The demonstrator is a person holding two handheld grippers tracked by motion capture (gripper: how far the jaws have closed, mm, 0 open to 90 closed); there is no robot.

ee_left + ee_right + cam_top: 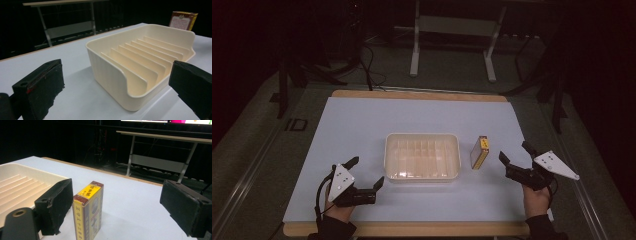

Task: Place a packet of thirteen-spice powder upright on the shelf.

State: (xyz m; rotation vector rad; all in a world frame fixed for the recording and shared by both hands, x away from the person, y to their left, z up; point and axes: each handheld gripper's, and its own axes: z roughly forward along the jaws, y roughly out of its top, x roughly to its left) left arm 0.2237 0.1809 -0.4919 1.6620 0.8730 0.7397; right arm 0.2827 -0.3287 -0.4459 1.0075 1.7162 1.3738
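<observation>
Black foam-padded jaws of the right gripper [115,207] stand wide apart, gripping nothing, with the small box [88,211] upright just ahead of them, close beside one pad but apart from it. Box: yellow and dark red printed cardboard, narrow, rectangular, standing on the pale blue table cover [362,120] just right of the cream plastic tray [422,156], a glossy rounded tray with ribbed dividers. Left gripper [367,172], jaws likewise apart and empty, rests near the tray's left front corner.

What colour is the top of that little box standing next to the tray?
Yellow with dark red ends, on the box; clearest in the right gripper view.
</observation>
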